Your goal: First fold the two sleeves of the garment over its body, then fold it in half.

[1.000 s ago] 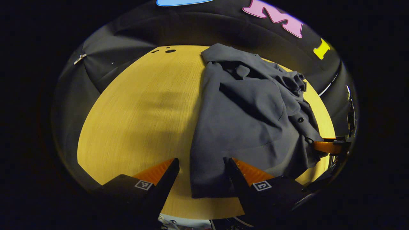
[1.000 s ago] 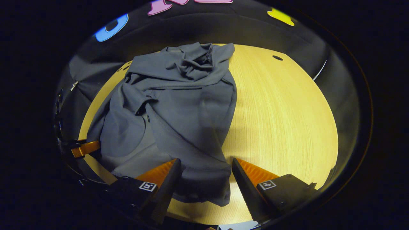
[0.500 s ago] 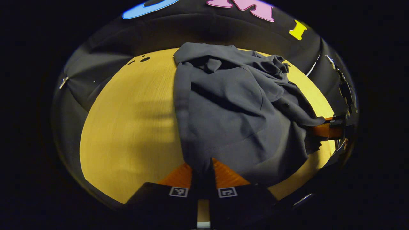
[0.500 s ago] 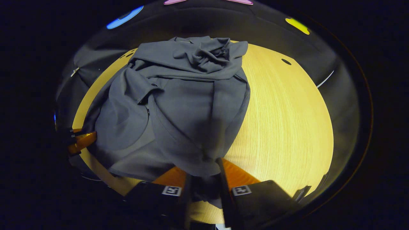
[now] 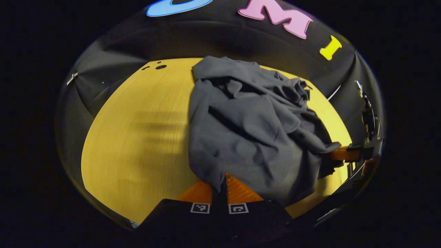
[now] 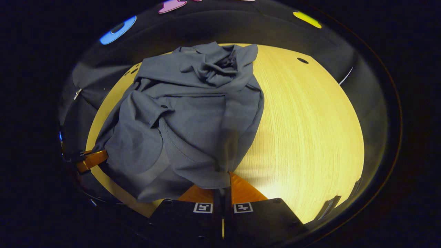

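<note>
Grey garment [image 5: 248, 131] lies crumpled on the yellow worktop [image 5: 137, 137], long axis near-to-far, bunched collar end at the far edge. Left gripper [image 5: 220, 187] fingers clenched on the near hem — right gripper [image 6: 224, 186] likewise pinches the hem's other near corner. In the left gripper view the right gripper reaches in low at right. Bare worktop on both sides — wide at left and right.

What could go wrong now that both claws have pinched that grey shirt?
The shirt is bunched, with its collar end crumpled in a heap, so lifting may drag the creases along instead of flattening it. The left claw and right claw each pinch only a thin bit of edge, which might slip free. The cloth lies near the table's front edge and could slide off.
</note>
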Available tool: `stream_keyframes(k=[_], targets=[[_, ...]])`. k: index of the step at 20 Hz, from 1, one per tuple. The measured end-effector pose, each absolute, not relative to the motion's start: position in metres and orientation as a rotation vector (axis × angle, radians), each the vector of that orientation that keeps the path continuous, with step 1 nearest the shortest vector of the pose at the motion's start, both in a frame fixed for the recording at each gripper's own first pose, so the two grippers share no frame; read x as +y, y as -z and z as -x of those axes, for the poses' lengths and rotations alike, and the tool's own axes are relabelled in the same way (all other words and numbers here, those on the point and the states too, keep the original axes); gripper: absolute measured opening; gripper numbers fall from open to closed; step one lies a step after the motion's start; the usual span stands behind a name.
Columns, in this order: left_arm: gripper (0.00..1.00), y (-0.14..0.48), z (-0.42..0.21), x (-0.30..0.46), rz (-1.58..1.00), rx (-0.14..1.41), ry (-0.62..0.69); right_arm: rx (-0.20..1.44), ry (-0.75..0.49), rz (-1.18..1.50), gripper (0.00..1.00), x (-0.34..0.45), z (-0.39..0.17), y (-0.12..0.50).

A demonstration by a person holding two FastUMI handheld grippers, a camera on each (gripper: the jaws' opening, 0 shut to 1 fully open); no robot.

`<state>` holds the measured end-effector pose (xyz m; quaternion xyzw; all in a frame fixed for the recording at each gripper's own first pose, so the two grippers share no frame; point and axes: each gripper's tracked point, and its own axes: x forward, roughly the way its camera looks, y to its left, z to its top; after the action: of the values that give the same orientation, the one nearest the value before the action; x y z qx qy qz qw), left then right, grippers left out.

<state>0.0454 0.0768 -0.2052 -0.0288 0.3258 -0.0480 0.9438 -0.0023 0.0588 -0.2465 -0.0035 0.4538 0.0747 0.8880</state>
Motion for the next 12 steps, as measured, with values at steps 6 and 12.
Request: stream_keyframes(k=[6, 12], targets=[[0.06, 0.131, -0.075, 0.062, 0.1, 0.548, 0.165, 0.84, -0.178, -0.009, 0.07, 0.067, -0.033, 0.2], [0.06, 0.057, -0.123, 0.058, 0.176, 0.43, 0.191, 0.706, -0.183, -0.094, 0.07, 0.077, -0.095, 0.138]])
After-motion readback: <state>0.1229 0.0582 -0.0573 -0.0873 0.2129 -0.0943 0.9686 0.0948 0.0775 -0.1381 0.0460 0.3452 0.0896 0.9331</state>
